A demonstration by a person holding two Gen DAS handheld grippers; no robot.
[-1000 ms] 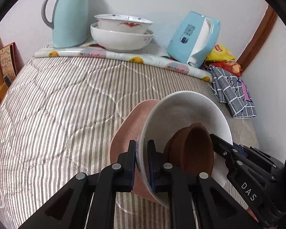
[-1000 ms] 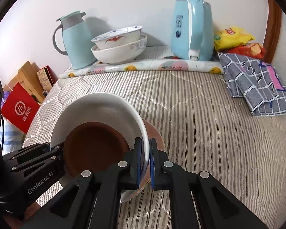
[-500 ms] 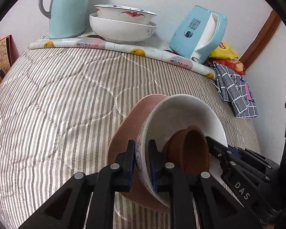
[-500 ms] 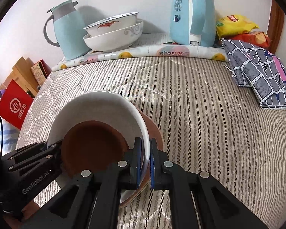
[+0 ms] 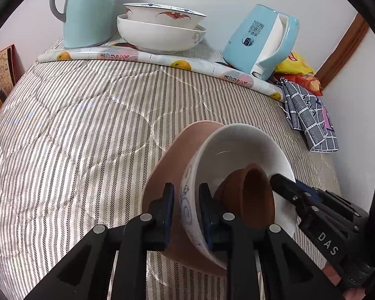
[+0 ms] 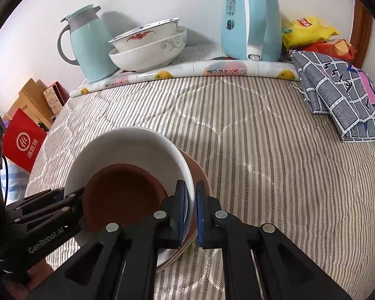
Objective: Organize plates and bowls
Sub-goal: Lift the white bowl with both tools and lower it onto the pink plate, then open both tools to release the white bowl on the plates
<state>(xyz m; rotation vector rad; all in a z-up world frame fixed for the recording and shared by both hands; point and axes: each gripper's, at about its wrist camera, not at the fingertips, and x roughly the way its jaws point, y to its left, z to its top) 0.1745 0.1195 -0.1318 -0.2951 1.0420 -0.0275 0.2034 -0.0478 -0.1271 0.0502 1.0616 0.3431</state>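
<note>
A white bowl (image 5: 240,150) sits on a pink-brown plate (image 5: 177,160) and holds a small brown bowl (image 5: 252,192). My left gripper (image 5: 186,205) is shut on the rim of the white bowl and plate at one side. My right gripper (image 6: 191,207) is shut on the opposite rim of the white bowl (image 6: 127,147), with the brown bowl (image 6: 122,195) inside and the plate (image 6: 197,172) beneath. The stack is held just above the striped bed cover (image 5: 75,130). Two stacked white bowls (image 5: 160,30) stand at the back on a fruit-print mat (image 5: 162,58).
A light blue thermos jug (image 5: 87,7) stands left of the stacked bowls, a blue kettle (image 5: 262,40) to their right. Snack bags (image 6: 310,32) and a folded checked cloth (image 6: 337,95) lie at the right. A red bag (image 6: 22,142) and boxes stand off the left edge.
Both grippers have carried the plate-and-bowl stack forward toward the stacked bowls at the back, which now look nearer. The grips have not changed.
</note>
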